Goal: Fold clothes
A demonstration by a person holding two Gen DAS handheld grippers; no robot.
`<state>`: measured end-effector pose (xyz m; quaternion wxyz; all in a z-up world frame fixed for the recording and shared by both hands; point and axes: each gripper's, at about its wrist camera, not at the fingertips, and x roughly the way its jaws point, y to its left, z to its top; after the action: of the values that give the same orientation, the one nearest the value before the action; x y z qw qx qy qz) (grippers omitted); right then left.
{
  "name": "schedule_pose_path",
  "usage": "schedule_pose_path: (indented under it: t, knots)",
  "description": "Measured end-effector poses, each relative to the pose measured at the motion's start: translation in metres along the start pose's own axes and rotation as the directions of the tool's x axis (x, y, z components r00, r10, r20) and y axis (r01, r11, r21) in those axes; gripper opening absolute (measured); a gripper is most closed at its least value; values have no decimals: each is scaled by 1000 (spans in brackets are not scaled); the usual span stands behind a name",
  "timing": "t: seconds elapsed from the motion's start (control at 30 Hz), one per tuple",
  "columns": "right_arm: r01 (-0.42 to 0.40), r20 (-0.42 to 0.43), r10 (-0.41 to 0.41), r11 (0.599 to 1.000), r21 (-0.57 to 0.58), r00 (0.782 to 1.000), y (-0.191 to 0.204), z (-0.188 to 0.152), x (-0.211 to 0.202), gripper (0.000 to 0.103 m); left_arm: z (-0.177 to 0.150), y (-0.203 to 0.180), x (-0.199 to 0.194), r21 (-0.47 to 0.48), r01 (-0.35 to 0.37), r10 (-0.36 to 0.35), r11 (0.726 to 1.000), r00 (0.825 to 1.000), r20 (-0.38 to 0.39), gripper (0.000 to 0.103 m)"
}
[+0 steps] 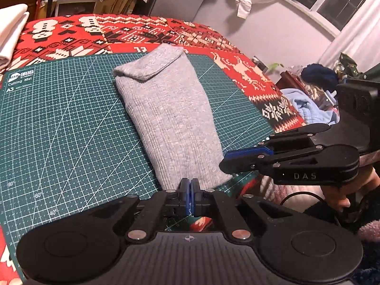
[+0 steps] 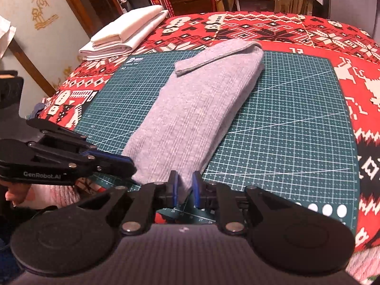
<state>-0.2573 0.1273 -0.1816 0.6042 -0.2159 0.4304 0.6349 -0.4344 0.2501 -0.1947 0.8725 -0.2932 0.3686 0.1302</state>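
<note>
Left gripper (image 1: 190, 190): its blue pads are pressed together at the near end of the grey knit garment (image 1: 166, 118); whether any fabric is pinched between them cannot be told from either view.
Right gripper (image 2: 184, 185): jaws narrowly parted, straddling the garment's near corner, with fabric lying between the pads but not clearly squeezed.
Grey knit garment: folded into a long strip on the green cutting mat (image 1: 59, 118), which rests on the red patterned bed cover (image 1: 142, 33).
Long axis: runs away from both grippers, near end at the mat's front edge, far end with a turned-over flap (image 1: 152, 64) close to the mat's back edge.
Nearer hand: both sit at the near end, side by side; neither is closer to the flap.
Likely next move: carrying the near end forward along that axis to halve the strip.
Off to the left: a stack of white folded cloth (image 2: 123, 35), well apart.
</note>
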Motion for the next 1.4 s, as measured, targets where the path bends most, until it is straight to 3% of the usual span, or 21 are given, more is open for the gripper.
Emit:
schedule_pose_path:
  t: [0.17,0.33,0.43,0.53,0.7,0.83,1.0,1.2,1.4]
  knots:
    - [-4,90,4,1000,-1,996,-4,20,-15,16,17,-3,-16,-29,21,-19,999,997,81,3]
    - [22,173,-20,1000,-10,985,-3,56,-3,16,47,-1,3,-25,-10,13,1000,993,118,3]
    - [57,159,-54,998,-18,986,-4,69,18,12,51,4,21,-37,-40,43,999,995,87,3]
    - [50,147,-47,999,-17,988,-13,59,35,10,41,8,29,-37,-70,72,997,995,72,3]
    - [27,145,-31,999,27,989,-19,57,33,10,38,13,23,-80,-63,69,995,995,71,3]
    - [54,139,-63,996,67,988,-30,63,31,8,38,7,22,-50,-81,85,995,994,64,3]
    - [-18,130,-5,985,169,991,-55,60,32,8,38,5,19,-46,-92,95,995,994,61,3]
    - [3,221,-35,990,143,975,-61,85,22,8,58,0,11,-57,-38,44,998,992,121,3]
    - [44,190,-68,991,126,979,-68,99,50,8,82,-10,40,-12,-36,37,999,993,109,3]
